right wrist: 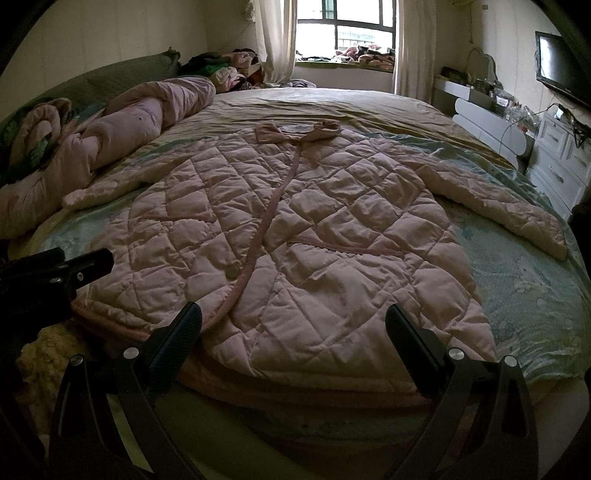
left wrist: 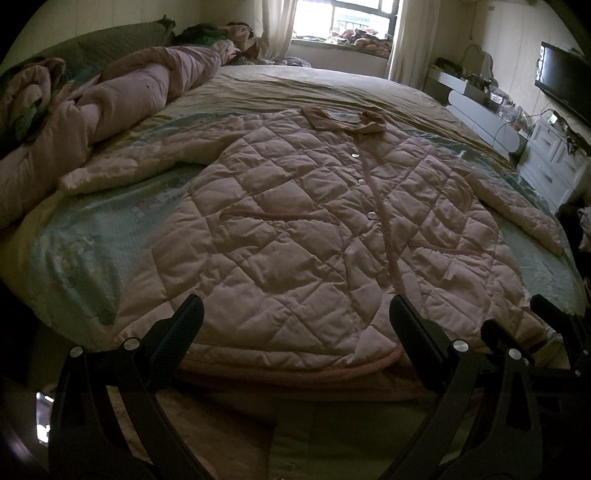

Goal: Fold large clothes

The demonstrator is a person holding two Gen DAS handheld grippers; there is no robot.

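1. Nearest to me are the two tools, both at the foot edge of the bed. The left tool [left wrist: 295, 325] has its fingers wide apart and holds nothing; the right tool [right wrist: 293, 328] is also spread apart and empty. In the left wrist view the right tool shows at the lower right, so the two stand side by side, quite near each other
2. Just in front of both tools lies the hem [left wrist: 288, 354] of the quilted pink jacket [left wrist: 314, 221]. It is spread flat on the bed [right wrist: 535, 295], front side up and buttoned, and its long axis runs straight away from the tools, from hem to collar [left wrist: 343, 120]
3. The left tool faces the left half of the hem and the right tool the right half, each about equally near to its own side. I think the fold is not yet begun
4. Farther on, the left sleeve [left wrist: 110, 173] stretches out to the left and the right sleeve [right wrist: 509, 218] to the right, both flat on the sheet
5. Beside the left sleeve lies a rolled pink duvet [left wrist: 122, 96]. It may crowd a move on that side
6. Far behind stand the window [right wrist: 347, 33] and a white dresser [right wrist: 561, 155]
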